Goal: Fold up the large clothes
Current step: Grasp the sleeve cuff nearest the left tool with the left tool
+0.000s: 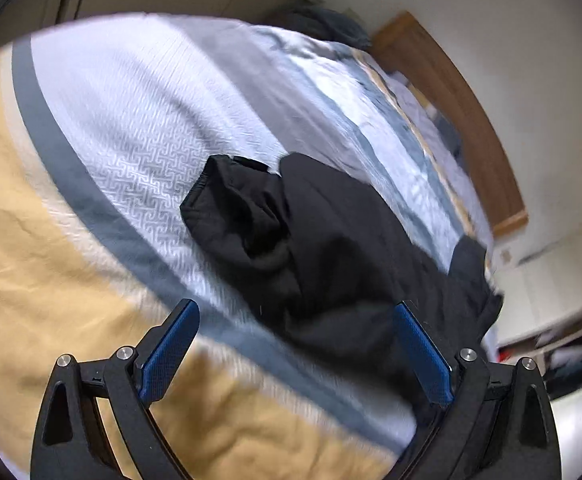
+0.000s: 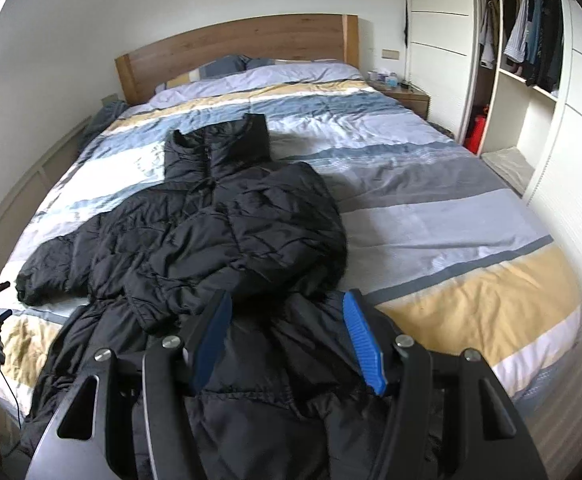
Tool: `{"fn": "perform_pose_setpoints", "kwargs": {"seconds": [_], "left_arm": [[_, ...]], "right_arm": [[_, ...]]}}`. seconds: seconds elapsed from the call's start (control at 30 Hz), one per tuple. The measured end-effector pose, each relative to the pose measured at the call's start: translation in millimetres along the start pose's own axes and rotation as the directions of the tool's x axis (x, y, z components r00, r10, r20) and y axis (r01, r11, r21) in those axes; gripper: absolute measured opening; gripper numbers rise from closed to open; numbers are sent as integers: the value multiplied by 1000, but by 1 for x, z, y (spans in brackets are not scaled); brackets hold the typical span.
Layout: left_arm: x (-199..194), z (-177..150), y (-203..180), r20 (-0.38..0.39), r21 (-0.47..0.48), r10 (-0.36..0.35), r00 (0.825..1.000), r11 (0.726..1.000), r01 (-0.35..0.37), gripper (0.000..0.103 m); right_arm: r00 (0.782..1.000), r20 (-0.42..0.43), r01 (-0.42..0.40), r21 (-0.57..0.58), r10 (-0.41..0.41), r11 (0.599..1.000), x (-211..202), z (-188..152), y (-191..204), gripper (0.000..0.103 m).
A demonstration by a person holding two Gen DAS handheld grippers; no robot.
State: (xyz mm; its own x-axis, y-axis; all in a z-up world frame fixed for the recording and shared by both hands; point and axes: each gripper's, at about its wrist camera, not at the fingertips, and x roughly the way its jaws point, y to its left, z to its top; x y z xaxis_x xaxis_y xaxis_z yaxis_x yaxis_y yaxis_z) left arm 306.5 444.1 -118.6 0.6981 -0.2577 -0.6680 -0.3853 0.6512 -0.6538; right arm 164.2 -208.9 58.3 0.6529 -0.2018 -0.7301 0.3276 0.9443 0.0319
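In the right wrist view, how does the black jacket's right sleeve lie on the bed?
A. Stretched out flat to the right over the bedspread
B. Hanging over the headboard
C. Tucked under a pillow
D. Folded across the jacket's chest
D. The jacket has one sleeve laid over its front, while the other sleeve still stretches out to the left on the bed.

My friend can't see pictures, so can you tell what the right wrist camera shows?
A black puffer jacket lies spread on a striped duvet on a bed with a wooden headboard; one sleeve is folded across its body. The right gripper hangs over the jacket's near edge, jaws apart. An open wardrobe with hanging clothes stands on the right.
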Motion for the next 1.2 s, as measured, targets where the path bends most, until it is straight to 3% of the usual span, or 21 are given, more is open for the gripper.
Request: {"fn": "perform_pose_setpoints", "kwargs": {"seconds": [0.2, 0.37, 0.47, 0.57, 0.7, 0.8, 0.9, 1.2], "left_arm": [[33, 12, 20, -27, -115, -14, 1000, 993, 11, 97], [38, 21, 23, -2, -182, -72, 997, 981, 70, 94], [42, 24, 15, -19, -188, -96, 995, 978, 91, 73], [44, 24, 13, -22, -191, -84, 996, 979, 78, 64], [40, 20, 16, -18, -205, -87, 996, 975, 82, 37], [33, 20, 11, -12, -188, -92, 996, 978, 88, 24], [23, 20, -2, 0, -151, -82, 997, 985, 81, 19], [-17, 12, -62, 46, -2, -81, 996, 997, 82, 16]], "right_arm": [[999, -11, 31, 14, -31, 999, 5, 2, -7, 57], [999, -33, 33, -14, -33, 999, 10, -3, -2, 57], [999, -33, 28, -13, -29, 1000, 9, -5, -1, 57], [999, -29, 27, -5, -27, 1000, 5, -8, -6, 57], [999, -23, 25, 12, -25, 1000, -3, -15, -16, 57], [1000, -14, 22, 22, -21, 1000, -9, -19, -23, 57], [1000, 0, 16, 33, -16, 999, -18, -22, -31, 57], [998, 62, -9, 70, 5, 998, -51, -32, -56, 57]]}}
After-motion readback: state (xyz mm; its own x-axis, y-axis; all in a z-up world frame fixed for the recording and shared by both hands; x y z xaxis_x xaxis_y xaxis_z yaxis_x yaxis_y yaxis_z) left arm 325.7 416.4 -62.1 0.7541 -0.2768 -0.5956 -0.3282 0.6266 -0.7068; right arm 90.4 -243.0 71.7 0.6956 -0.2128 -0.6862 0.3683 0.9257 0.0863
